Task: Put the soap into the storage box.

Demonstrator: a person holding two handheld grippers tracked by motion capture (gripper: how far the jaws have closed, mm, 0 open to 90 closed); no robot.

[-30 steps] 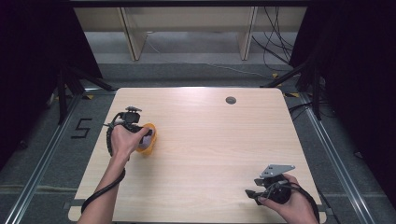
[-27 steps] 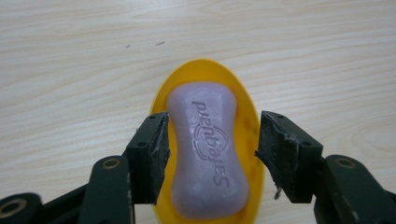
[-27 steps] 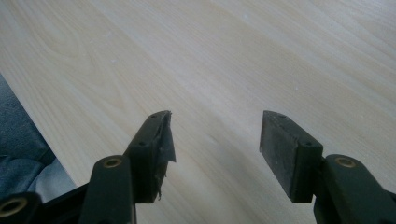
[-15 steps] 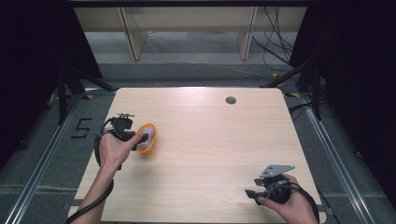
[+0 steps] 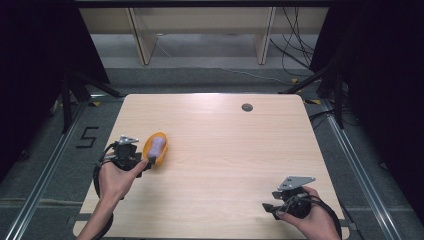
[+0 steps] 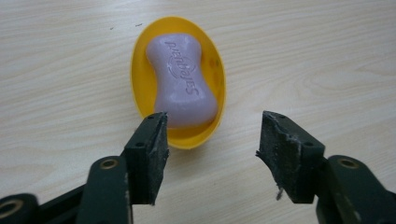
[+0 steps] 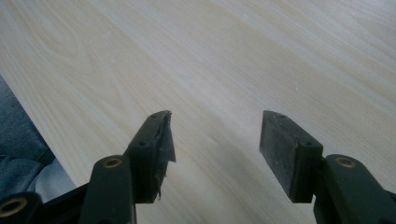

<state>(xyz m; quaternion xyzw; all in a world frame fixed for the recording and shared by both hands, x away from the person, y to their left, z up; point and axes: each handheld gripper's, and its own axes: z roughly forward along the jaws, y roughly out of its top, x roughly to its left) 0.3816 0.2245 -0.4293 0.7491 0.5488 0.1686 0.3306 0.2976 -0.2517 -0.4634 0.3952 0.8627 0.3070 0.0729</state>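
Left gripper (image 6: 211, 140) is just letting go of the yellow oval soap dish (image 6: 180, 79); its jaws have just been opening and are now standing apart, gripping nothing, one pad overlapping the dish's near rim in the left gripper view; release step looks underway, so the next move is likely backing off without nudging the dish; dish is sitting near the table's (image 5: 225, 150) left edge, holding a lilac soap bar (image 6: 182, 79) lying flat; right gripper (image 7: 212, 140) is resting open, empty, near the right corner.

Even overhead light brightens the table (image 5: 225, 150), surroundings fall dark, and close views blur toward their near edges.
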